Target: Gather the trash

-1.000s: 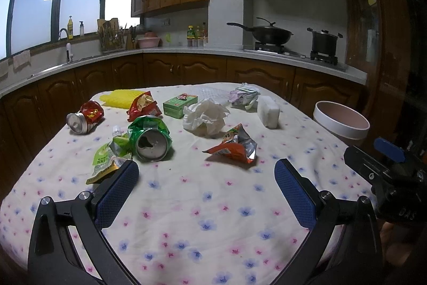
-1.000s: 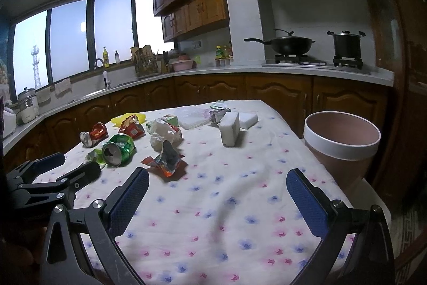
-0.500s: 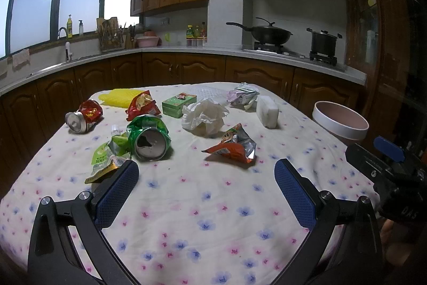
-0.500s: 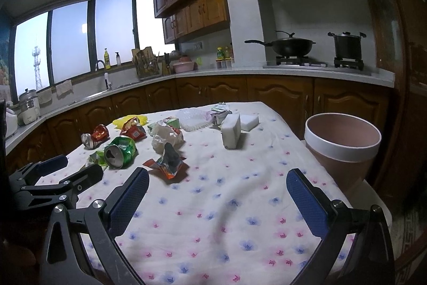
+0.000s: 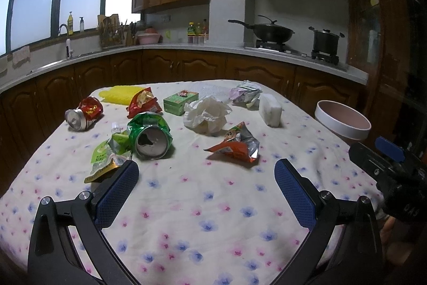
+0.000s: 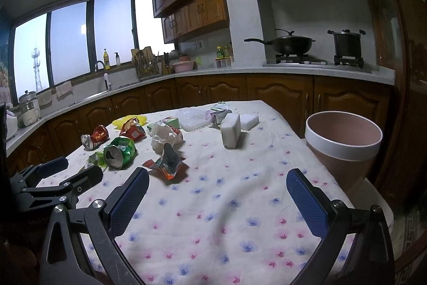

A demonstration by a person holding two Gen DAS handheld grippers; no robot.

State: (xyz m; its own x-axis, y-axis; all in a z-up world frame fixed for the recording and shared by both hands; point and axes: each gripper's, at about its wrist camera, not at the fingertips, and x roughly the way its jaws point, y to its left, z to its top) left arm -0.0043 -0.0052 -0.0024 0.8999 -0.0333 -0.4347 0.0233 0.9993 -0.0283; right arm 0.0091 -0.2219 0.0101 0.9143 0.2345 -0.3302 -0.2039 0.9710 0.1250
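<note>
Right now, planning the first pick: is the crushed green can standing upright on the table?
No, the crushed green can lies on its side, its open top facing the camera.

Near edge of the surface cut off by the bottom of both views, bin base hidden behind the surface's right edge, yellow item at the far left corner partly covered by a red wrapper, print on the green box too small to be read.

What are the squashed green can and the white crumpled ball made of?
The green can looks like thin metal: its end is shiny silver and its printed side is dented. The white ball looks like soft paper, perhaps tissue: matte, with many loose creases. I can't tell more than that.
</note>
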